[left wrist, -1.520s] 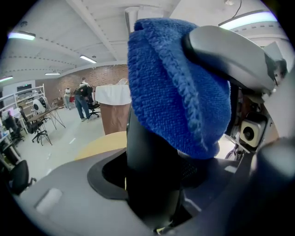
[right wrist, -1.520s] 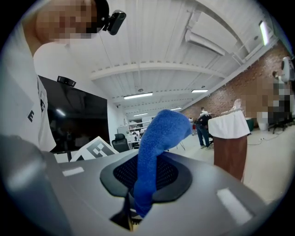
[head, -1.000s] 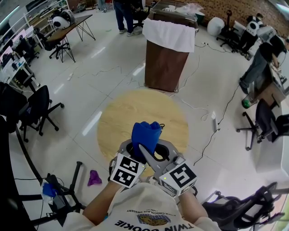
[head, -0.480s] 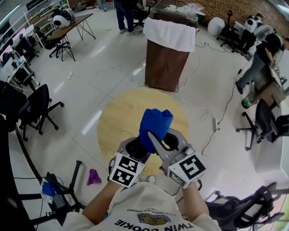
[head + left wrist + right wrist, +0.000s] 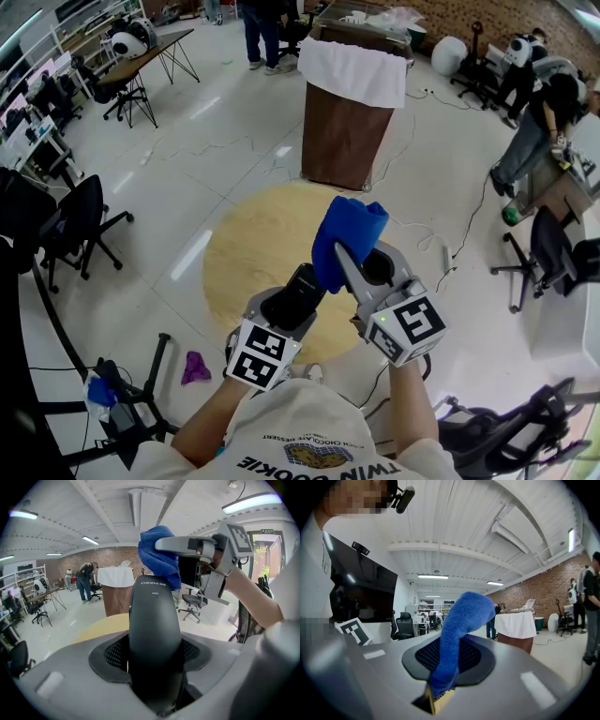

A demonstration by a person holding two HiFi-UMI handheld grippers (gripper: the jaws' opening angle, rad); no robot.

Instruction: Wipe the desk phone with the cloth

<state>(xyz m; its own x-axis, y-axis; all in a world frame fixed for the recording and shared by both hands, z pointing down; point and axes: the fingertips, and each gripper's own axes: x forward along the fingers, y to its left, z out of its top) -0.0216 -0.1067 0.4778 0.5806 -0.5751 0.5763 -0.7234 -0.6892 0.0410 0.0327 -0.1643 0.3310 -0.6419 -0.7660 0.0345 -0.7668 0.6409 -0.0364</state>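
A black phone handset (image 5: 302, 286) stands upright between the jaws of my left gripper (image 5: 292, 305), which is shut on it. In the left gripper view the handset (image 5: 154, 630) fills the middle. My right gripper (image 5: 354, 261) is shut on a folded blue cloth (image 5: 345, 236) and holds it just right of and above the handset's top. Seen from the left gripper, the cloth (image 5: 158, 555) hangs behind the handset's upper end. In the right gripper view the cloth (image 5: 461, 630) rises from between the jaws. The phone's base is not in view.
Both grippers hover over a round wooden table (image 5: 246, 251). Beyond it stands a brown cabinet (image 5: 345, 131) draped with a white sheet. Office chairs (image 5: 70, 225) stand at the left, a purple rag (image 5: 195, 368) lies on the floor, and people stand at the far edges.
My right gripper has carried the blue cloth up and to the right, off the handset's top. The left gripper and the handset have stayed in place.
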